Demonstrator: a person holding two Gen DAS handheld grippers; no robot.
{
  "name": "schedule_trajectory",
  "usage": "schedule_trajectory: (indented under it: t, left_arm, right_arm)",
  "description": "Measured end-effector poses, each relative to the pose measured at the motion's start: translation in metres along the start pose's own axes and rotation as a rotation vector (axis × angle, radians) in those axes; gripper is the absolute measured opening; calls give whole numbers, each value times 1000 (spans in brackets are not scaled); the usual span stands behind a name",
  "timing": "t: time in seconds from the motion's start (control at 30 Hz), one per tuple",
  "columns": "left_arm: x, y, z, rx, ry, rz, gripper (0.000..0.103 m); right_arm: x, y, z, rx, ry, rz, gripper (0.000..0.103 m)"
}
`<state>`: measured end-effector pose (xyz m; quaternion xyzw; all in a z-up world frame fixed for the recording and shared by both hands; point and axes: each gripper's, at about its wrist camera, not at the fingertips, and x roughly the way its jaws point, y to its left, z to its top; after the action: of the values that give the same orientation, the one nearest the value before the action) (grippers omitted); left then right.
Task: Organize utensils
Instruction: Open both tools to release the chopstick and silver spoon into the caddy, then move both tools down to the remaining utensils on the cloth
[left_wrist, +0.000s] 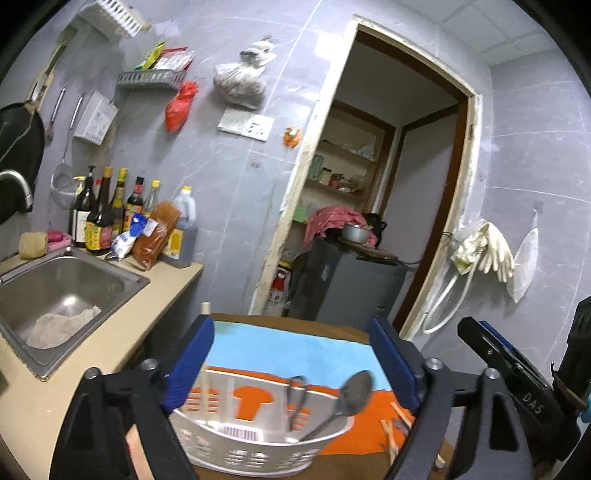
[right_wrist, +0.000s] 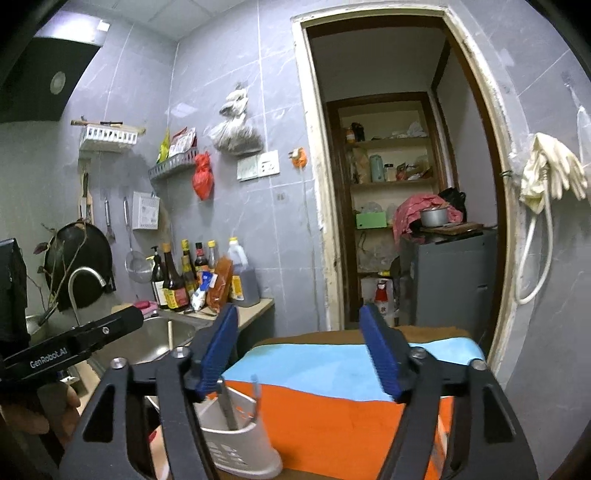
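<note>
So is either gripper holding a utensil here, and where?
Nothing is held. Left gripper and right gripper are both open and empty; the spoon leans in the basket.

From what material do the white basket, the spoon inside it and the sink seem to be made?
White basket: probably plastic, matte; moulded walls with rows of slots and a barcode sticker.
Spoon: looks like metal, likely stainless steel; grey bowl with a dull shine, thin handle.
Sink: apparently stainless steel, brushed finish; grey sheen and a thin folded rim set into the beige countertop.
</note>
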<state>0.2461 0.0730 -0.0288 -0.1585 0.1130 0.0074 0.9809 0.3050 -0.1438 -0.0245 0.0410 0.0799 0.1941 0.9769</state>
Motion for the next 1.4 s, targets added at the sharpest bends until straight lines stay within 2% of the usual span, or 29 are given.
schedule_trajectory:
  t: [0.13, 0.23, 0.53, 0.87, 1.03, 1.4]
  left_arm:
    - [-9, -29, -2, 24, -25, -3, 102]
    - [-15, -51, -6, 49, -32, 2, 103]
    - [-21, -104, -26, 124, 24, -14, 103]
    - [-9, -136, -58, 133, 76, -12, 103]
    - [9, -144, -82, 145, 155, -3, 103]
    - [61, -149, -129, 147, 326, 14, 103]
  right_arm:
    - [-26, -27, 11, 2, -23, -33, 87]
    - [-43, -46, 18, 1, -36, -57, 102]
    - [-74, -92, 21, -29, 0, -124, 102]
    - [-83, -136, 6, -17, 42, -199, 102]
    - [-73, -161, -14, 9, 120, -231, 102]
    - [-19, -219, -69, 91, 341, -170, 101]
